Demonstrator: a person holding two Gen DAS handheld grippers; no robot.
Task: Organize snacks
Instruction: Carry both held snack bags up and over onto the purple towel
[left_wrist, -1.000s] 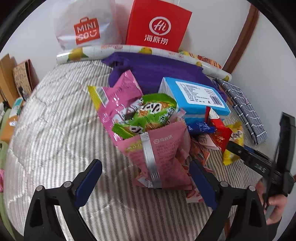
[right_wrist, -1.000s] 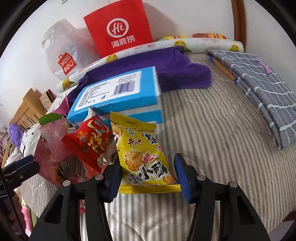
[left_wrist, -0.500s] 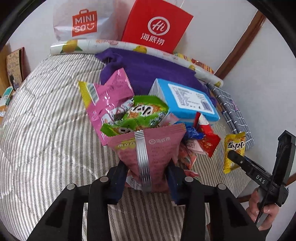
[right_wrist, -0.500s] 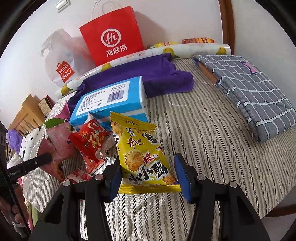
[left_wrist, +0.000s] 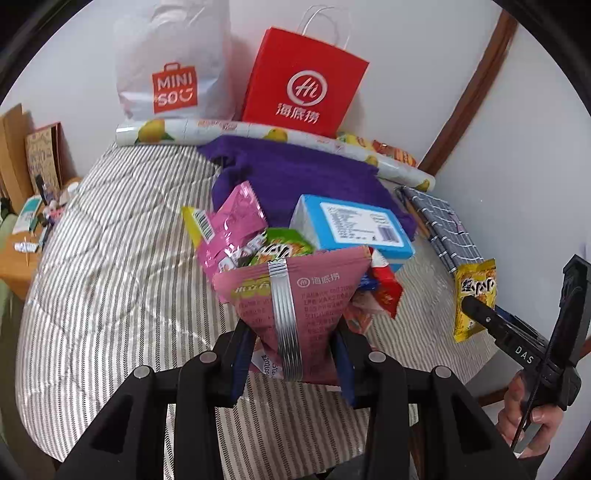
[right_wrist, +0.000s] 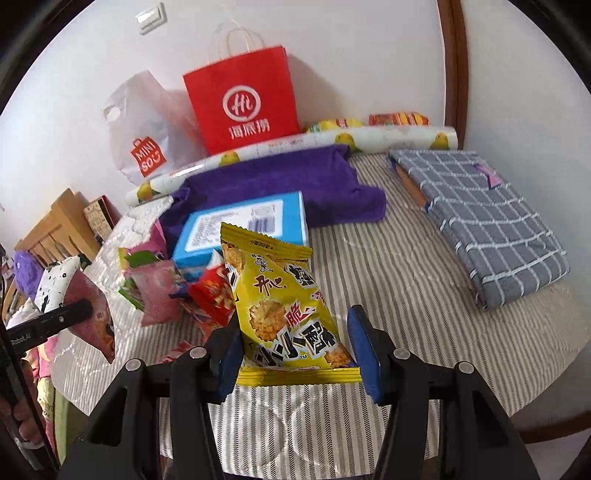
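Two snack bags held up

The left gripper (left_wrist: 291, 354) squeezes a pink bag (left_wrist: 295, 295). The right gripper (right_wrist: 297, 356) squeezes a yellow bag (right_wrist: 284, 310).

Both wrist views look down, close, sharing the striped bed (left_wrist: 110, 258).

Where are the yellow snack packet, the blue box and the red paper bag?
yellow snack packet (right_wrist: 286, 314): right wrist view, middle of its printed front.
blue box (right_wrist: 240, 225): right wrist view, white label on top.
red paper bag (left_wrist: 306, 79): left wrist view, front panel by the logo.
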